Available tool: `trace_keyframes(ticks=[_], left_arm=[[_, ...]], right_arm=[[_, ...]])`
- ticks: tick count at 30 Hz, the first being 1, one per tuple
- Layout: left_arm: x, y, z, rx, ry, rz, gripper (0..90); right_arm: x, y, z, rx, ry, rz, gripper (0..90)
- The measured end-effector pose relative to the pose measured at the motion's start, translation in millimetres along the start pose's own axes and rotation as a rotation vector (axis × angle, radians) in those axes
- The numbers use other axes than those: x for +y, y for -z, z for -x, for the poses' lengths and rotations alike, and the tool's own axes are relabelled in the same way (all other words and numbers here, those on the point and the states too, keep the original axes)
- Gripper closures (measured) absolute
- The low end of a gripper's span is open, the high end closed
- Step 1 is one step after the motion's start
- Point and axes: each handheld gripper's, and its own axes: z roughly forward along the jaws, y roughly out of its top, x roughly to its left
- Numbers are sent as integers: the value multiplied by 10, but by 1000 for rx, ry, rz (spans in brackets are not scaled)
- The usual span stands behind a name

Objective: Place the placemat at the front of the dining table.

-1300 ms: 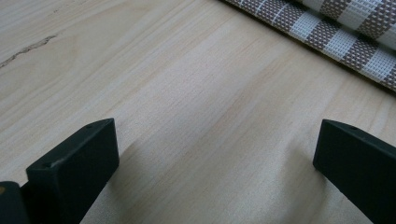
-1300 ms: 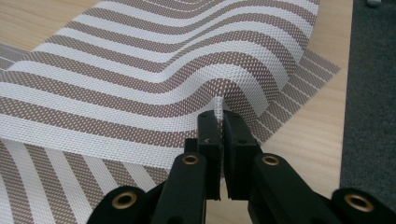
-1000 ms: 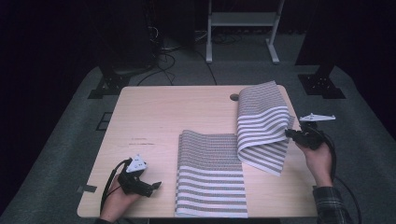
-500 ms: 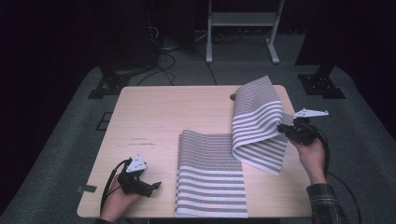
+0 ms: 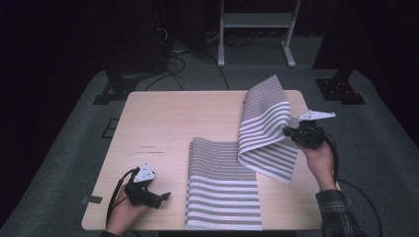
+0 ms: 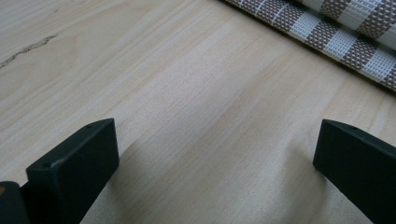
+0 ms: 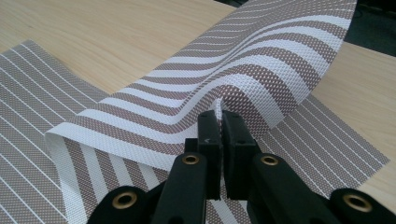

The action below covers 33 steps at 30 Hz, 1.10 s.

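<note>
A striped woven placemat (image 5: 225, 197) lies on the wooden table (image 5: 168, 123), brown and white. Its right half (image 5: 264, 123) is lifted and curls over toward the left. My right gripper (image 5: 290, 133) is shut on the raised edge of the mat (image 7: 261, 79), the cloth pinched between the jaws (image 7: 220, 128). At the front left of the table my left gripper (image 5: 160, 198) rests low over bare wood, open, with nothing between its fingers (image 6: 74, 161). The mat's edge (image 6: 336, 37) lies beyond it.
The table's left and far parts are bare wood. A small dark hole (image 5: 244, 102) sits near the far edge behind the mat. Beyond the table are a dark floor, cables (image 5: 173, 59) and a metal stand (image 5: 257, 29).
My right gripper has carried the mat's edge leftward and higher, so the raised fold stands taller and leans further over the flat part. The left gripper has stayed put.
</note>
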Motion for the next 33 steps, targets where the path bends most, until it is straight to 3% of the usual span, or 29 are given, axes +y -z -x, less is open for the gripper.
trace_keyframes(ticks=[13, 21, 23, 26, 29, 31, 33], left_arm=[[0, 0, -1, 1, -2, 0, 0], [35, -14, 3, -14, 31, 3, 0], [72, -12, 7, -17, 24, 4, 0], [184, 23, 8, -39, 37, 60, 0], [243, 31, 12, -58, 45, 79, 0], [334, 39, 30, -60, 29, 104, 0], [475, 23, 35, -89, 30, 115, 43]], right_arm=[[222, -194, -294, 59, 57, 14, 870], [335, -292, -456, 97, 81, 16, 873], [361, -313, -496, 106, 86, 15, 873], [409, -358, -574, 125, 107, 9, 875], [430, -378, -609, 137, 110, 8, 875], [455, -398, -642, 148, 117, 9, 875], [495, -424, -693, 164, 121, 13, 875]])
